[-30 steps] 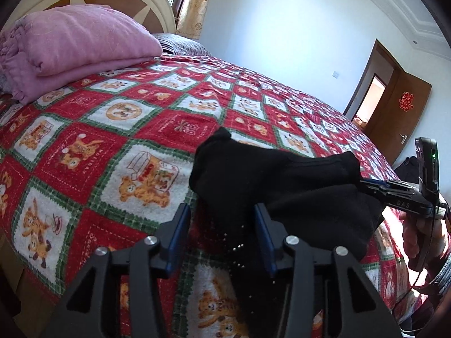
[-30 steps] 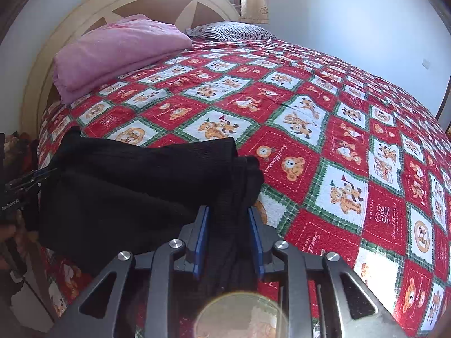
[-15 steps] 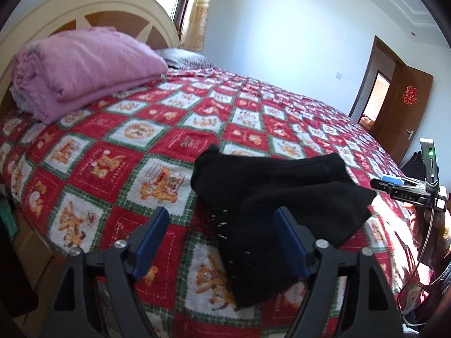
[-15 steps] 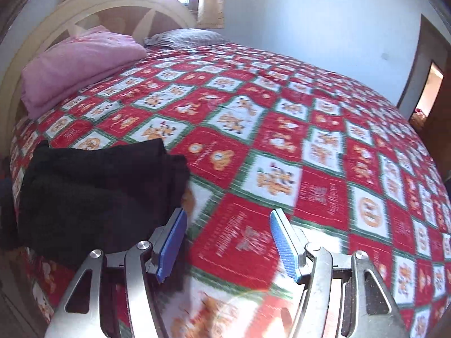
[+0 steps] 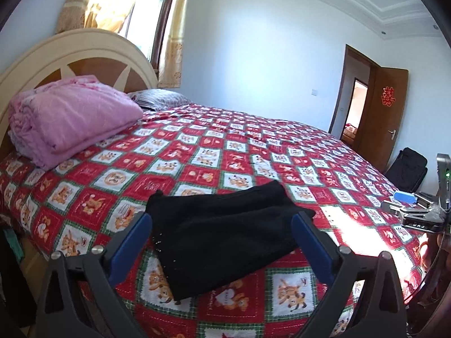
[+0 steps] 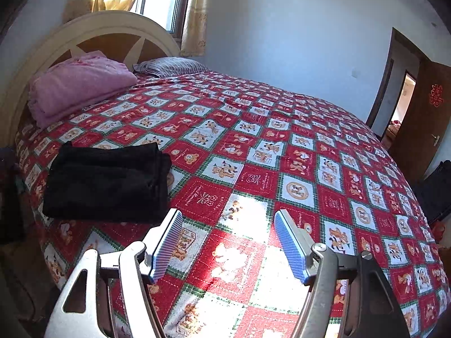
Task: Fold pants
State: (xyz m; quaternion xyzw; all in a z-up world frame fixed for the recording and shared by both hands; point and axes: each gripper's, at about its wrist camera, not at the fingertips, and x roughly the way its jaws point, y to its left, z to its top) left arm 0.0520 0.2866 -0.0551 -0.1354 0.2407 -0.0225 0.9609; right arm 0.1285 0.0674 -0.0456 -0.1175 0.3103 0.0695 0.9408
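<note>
Black pants [image 5: 225,231] lie folded into a compact bundle near the front edge of the bed; the right wrist view has them [image 6: 107,183] at left. My left gripper [image 5: 222,219] hovers above and behind the bundle, its jaws still opening wide, its blue pads [image 5: 132,242] clear of the cloth. In its own view my right gripper [image 6: 228,217] is over bare quilt to the right of the pants, jaws opening, nothing between them. The same gripper [image 5: 408,211] shows at the far right of the left wrist view, held by a hand.
A red patchwork quilt [image 6: 282,155] with bear prints covers the bed. A folded pink blanket [image 5: 73,118] and a striped pillow [image 6: 172,66] lie by the headboard [image 6: 93,28]. A brown door [image 5: 391,107] stands open at right, a black bag [image 5: 406,169] beside it.
Both grippers let go of the pants, opened and drew back and up. The right one swung to the right, off the bundle. The pants stay folded on the quilt.
</note>
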